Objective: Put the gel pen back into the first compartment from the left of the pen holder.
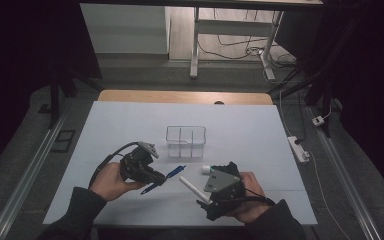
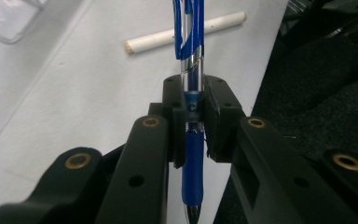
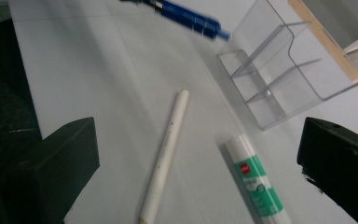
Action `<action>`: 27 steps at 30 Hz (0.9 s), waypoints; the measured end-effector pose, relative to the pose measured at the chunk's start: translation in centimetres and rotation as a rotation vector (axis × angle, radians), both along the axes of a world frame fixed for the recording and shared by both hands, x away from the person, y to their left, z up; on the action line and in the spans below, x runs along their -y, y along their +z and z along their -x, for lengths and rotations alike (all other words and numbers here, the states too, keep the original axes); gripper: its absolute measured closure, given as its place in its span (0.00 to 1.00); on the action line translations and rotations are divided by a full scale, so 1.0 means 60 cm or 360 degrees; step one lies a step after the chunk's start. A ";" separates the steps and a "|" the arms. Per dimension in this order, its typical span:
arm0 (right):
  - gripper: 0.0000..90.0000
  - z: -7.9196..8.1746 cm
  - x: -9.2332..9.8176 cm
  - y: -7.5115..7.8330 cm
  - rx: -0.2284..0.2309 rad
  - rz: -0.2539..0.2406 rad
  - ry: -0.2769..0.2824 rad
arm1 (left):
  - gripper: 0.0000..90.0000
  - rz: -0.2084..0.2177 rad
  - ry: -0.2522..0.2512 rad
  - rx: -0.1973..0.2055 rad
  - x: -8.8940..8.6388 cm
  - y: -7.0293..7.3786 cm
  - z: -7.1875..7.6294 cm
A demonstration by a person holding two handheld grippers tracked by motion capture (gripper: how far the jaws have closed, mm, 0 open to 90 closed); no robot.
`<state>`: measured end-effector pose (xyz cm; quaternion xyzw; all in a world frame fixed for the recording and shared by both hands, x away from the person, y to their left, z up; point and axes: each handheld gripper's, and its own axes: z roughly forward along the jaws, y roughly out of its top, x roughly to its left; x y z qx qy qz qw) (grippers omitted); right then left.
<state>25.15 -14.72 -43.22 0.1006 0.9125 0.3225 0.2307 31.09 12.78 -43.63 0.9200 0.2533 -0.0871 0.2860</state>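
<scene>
Jaws of the left gripper (image 2: 193, 126) are clenched on a blue pen (image 2: 191, 93), the pads pressing the barrel from both sides just below its silver band. In the left gripper view the pen runs straight up between the jaws, its tip toward the camera and its clip end pointing away over the table. In the high view the left gripper (image 1: 152, 176) sits in the person's left hand (image 1: 111, 181) near the front left of the white table sheet (image 1: 130, 125), with the pen (image 1: 167, 177) sticking out to the right, tilted and lifted off the sheet. The right gripper (image 1: 200, 192), held in the right hand (image 1: 247, 200), has its jaws spread wide with nothing between them; in the right gripper view they stand at either edge of the frame above the sheet. Below them lie a white pencil (image 3: 165, 154) and, just beside it, a glue stick (image 3: 256, 179) with a green label, the two apart and not touching. Farther out stands a clear plastic organizer (image 1: 186, 141) with three compartments, near the middle of the sheet and well apart from both grippers.
</scene>
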 end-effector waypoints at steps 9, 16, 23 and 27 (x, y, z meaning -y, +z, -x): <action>0.00 -0.009 -0.048 -0.004 0.0061 0.0083 0.0102 | 0.88 -0.0047 -0.0089 -0.0048 0.027 0.000 -0.006; 0.09 -0.019 -0.075 -0.014 0.0149 0.0192 0.0227 | 0.88 -0.0070 -0.0127 -0.0081 0.046 0.000 -0.008; 0.32 -0.028 -0.091 -0.022 0.0169 0.0262 0.0316 | 0.88 -0.0085 -0.0139 -0.0108 0.056 0.000 -0.011; 0.44 -0.031 -0.095 -0.025 0.0187 0.0283 0.0341 | 0.88 -0.0088 -0.0143 -0.0126 0.058 -0.001 -0.013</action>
